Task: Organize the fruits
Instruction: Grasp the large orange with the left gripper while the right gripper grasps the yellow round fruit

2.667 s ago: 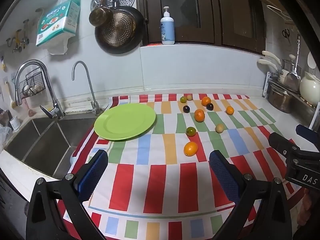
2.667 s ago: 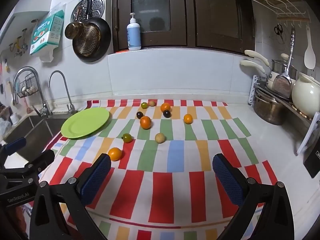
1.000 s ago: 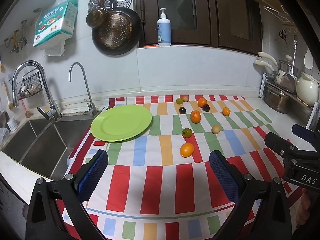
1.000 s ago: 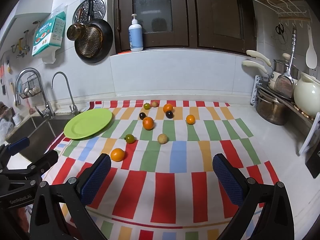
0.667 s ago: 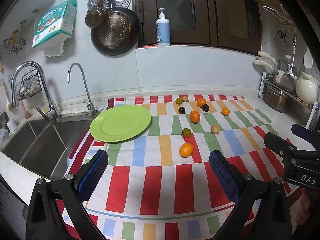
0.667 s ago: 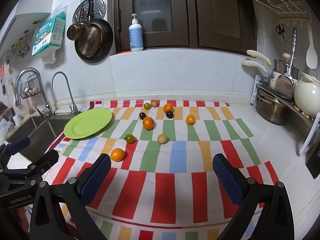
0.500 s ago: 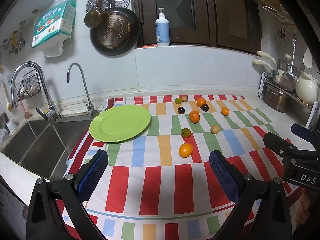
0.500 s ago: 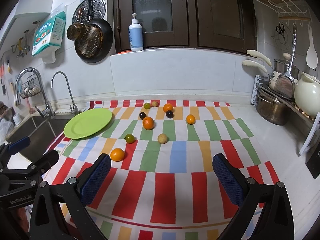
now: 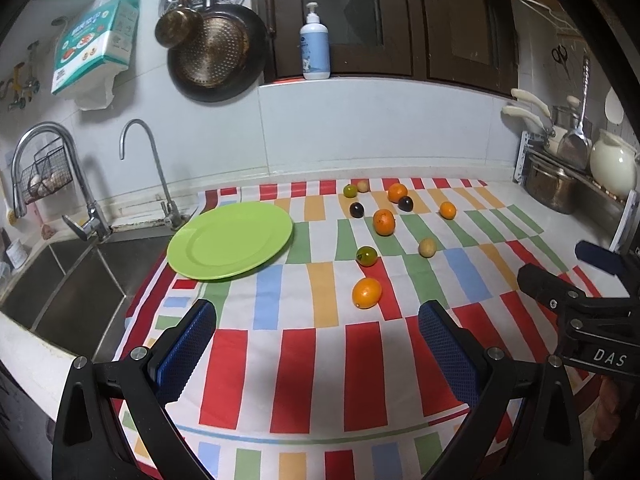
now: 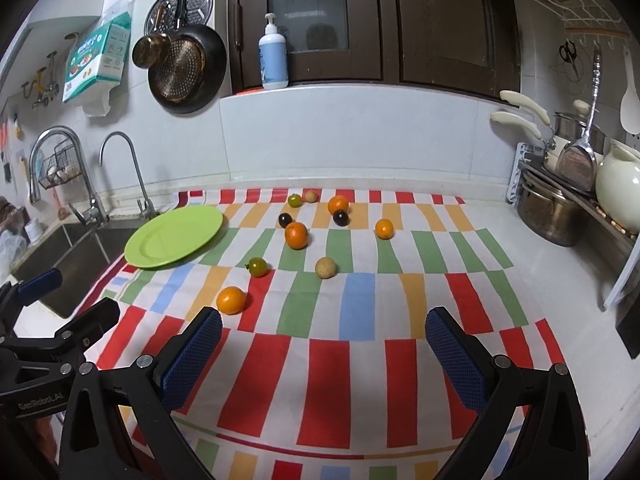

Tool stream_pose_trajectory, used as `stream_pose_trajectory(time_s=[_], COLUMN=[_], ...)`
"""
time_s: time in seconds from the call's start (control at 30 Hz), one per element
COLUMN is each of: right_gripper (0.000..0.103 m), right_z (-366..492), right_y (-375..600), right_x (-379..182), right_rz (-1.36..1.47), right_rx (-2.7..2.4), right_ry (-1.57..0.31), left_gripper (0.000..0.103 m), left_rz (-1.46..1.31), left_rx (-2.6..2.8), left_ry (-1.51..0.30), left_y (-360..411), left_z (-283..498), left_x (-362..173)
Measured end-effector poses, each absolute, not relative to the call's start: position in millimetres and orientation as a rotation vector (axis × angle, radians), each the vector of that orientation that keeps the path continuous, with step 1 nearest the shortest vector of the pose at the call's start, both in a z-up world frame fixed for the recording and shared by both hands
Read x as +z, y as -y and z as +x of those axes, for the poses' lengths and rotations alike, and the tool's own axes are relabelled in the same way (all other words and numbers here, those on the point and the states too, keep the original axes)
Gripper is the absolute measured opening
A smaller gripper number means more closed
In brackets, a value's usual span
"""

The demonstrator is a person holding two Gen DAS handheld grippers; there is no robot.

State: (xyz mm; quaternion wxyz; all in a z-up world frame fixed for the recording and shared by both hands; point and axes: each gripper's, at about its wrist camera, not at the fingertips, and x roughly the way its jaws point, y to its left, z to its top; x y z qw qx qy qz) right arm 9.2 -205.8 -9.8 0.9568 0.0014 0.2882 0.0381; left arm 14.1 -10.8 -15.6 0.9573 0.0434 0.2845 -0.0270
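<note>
A green plate [image 9: 230, 240] [image 10: 174, 238] lies bare on the left of a striped cloth [image 9: 320, 356]. Several small fruits are scattered right of it: the nearest orange one [image 9: 366, 293] [image 10: 231, 300], a green one [image 9: 366, 256] [image 10: 258, 267], a tan one [image 9: 427, 247] [image 10: 325, 267], a larger orange [image 9: 384, 222] [image 10: 296, 235], dark ones [image 9: 356, 210] and more behind. My left gripper [image 9: 318, 352] is open above the cloth's near part. My right gripper [image 10: 322, 354] is open too, holding nothing, and appears at the left wrist view's right edge [image 9: 576, 280].
A steel sink [image 9: 60, 280] with two taps [image 9: 144, 168] lies left of the cloth. Pots and a white kettle [image 10: 618, 184] stand on a rack at the right. Pans hang on the tiled wall [image 9: 216, 52]; a soap bottle [image 9: 315, 46] stands on the ledge.
Both views have shifted only slightly; the fruits and plate lie where they were, and both grippers stay open.
</note>
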Motion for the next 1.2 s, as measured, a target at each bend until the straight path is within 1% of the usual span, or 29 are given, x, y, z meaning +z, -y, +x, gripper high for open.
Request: stream_pose_trajectory(time_s=[0.07, 0.17, 0.3, 0.4, 0.47, 0.5, 0.6, 0.73, 0.8, 0.87, 0.97, 1.07, 1.2], right_gripper=[0.103, 0.103, 0.102, 0.097, 0.096, 0.093, 0.090, 0.083, 0.081, 0.079, 0.075, 0.072, 0.066], right_z=[14.5, 27.5, 49.0, 64.5, 75.7, 80.8, 96.4, 118.0, 127.3, 137.2, 150.2, 163.5, 178.0], right_y=[205.7, 206.3, 206.7, 206.8, 206.8, 207.1, 205.6, 203.1, 200.8, 199.5, 198.0, 197.3, 195.4], right_x=[-12.8, -17.1, -23.8, -30.8, -36.1, -39.1, -49.8, -64.5, -71.1, -77.0, -83.1, -87.6, -91.5], right_rz=[-0.021, -0.051, -0.095, -0.125, -0.136, -0.140, -0.156, -0.158, -0.161, -0.158, -0.148, -0.135, -0.128], right_rx=[0.075, 0.081, 0.092, 0.107, 0.119, 0.130, 0.153, 0.185, 0.193, 0.198, 0.199, 0.205, 0.206], right_ry=[-0.582, -0.585, -0.591, -0.604, -0.620, -0.628, -0.655, -0.694, -0.706, -0.720, -0.739, -0.761, -0.775], left_gripper=[0.101, 0.097, 0.088, 0.084, 0.080, 0.079, 0.075, 0.070, 0.065, 0.063, 0.057, 0.054, 0.044], left_rz=[0.098, 0.105, 0.119, 0.133, 0.130, 0.124, 0.114, 0.101, 0.097, 0.090, 0.067, 0.054, 0.059], left_rx=[-0.057, -0.065, -0.076, -0.079, -0.084, -0.088, -0.103, -0.122, -0.131, -0.136, -0.152, -0.168, -0.185], left_ry=[-0.573, -0.572, -0.585, -0.600, -0.622, -0.633, -0.674, -0.717, -0.741, -0.765, -0.800, -0.821, -0.851], left_y=[13.7, 17.8, 24.8, 30.6, 33.4, 34.5, 38.9, 43.4, 45.4, 46.8, 48.4, 49.2, 52.1], left_z=[19.7, 29.9, 46.2, 59.4, 69.0, 72.8, 86.9, 102.6, 111.4, 119.5, 129.8, 135.5, 142.8], left_x=[-19.7, -25.8, -35.7, -44.1, -50.8, -54.0, -64.2, -77.5, -84.5, -89.9, -96.5, -100.4, -105.2])
